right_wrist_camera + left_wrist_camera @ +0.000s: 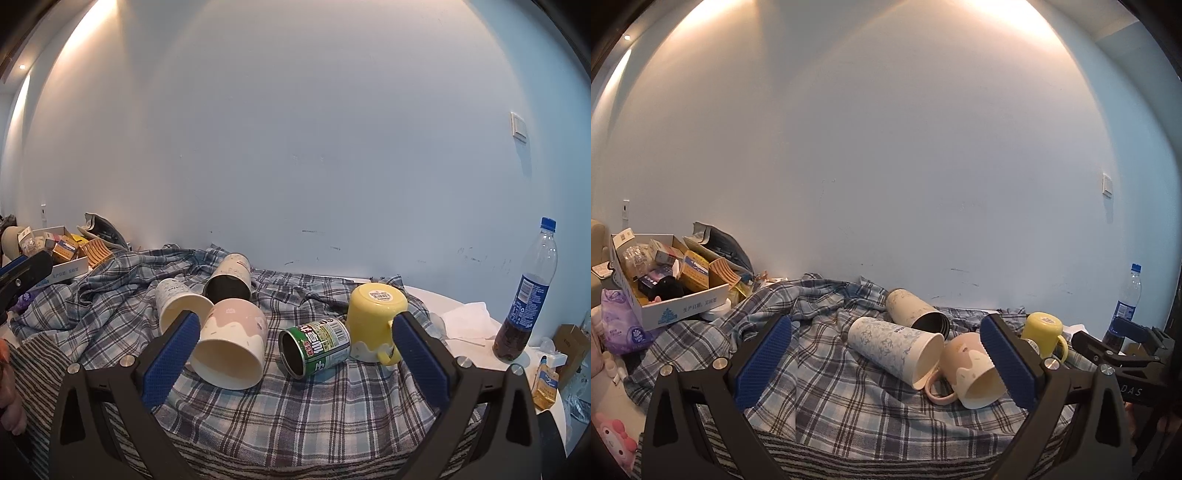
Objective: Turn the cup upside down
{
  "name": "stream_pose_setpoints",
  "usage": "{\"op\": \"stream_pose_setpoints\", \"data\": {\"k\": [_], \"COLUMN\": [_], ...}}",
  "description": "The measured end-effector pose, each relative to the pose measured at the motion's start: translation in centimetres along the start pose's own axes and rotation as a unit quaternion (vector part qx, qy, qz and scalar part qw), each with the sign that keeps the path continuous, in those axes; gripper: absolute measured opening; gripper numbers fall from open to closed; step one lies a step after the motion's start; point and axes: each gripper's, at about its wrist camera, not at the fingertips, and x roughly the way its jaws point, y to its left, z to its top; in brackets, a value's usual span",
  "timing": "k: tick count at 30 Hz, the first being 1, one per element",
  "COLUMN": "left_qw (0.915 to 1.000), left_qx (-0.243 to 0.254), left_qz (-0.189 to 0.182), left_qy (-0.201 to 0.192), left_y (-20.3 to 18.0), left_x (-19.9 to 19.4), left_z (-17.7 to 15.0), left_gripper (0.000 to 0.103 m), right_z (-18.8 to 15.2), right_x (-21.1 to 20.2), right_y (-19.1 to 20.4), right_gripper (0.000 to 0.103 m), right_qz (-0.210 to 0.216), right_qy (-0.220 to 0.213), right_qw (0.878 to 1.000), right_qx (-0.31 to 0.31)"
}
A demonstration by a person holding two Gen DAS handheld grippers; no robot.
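Several cups lie on a plaid cloth (820, 387). A pink mug (971, 369) lies on its side, mouth toward me; it also shows in the right wrist view (232, 343). A blue-patterned white cup (894, 347) and a cream tumbler with a dark inside (916, 310) lie on their sides behind it. A yellow mug (375, 317) stands upside down. A green can (317, 347) lies on its side. My left gripper (886, 365) is open and empty in front of the cups. My right gripper (295, 354) is open and empty, near the can.
A cardboard box of small packages (665, 288) and a purple tissue pack (617, 321) sit at the left. A cola bottle (524, 302) stands at the right on a white surface (465, 325) with small cartons. The wall is close behind.
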Motion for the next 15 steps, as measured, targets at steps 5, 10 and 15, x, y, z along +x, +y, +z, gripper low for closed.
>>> {"op": "stream_pose_setpoints", "data": {"k": [5, 10, 15], "left_qw": [0.9998, 0.9992, 0.9996], "left_qx": [-0.007, -0.031, -0.022], "left_qz": [0.013, 0.026, 0.015], "left_qy": [-0.011, -0.006, 0.013], "left_y": [0.6, 1.7, 1.5], "left_x": [-0.4, -0.1, 0.4], "left_z": [0.2, 0.4, 0.2], "left_gripper": [0.103, 0.103, 0.103], "right_z": [-0.2, -0.2, -0.2], "right_x": [0.7, 0.6, 0.4], "right_y": [0.1, -0.2, -0.7], "right_gripper": [0.103, 0.103, 0.103], "right_qz": [0.009, 0.011, 0.010], "right_qy": [0.018, 0.015, 0.012], "right_qw": [1.000, 1.000, 1.000], "right_qx": [-0.004, 0.004, 0.014]}}
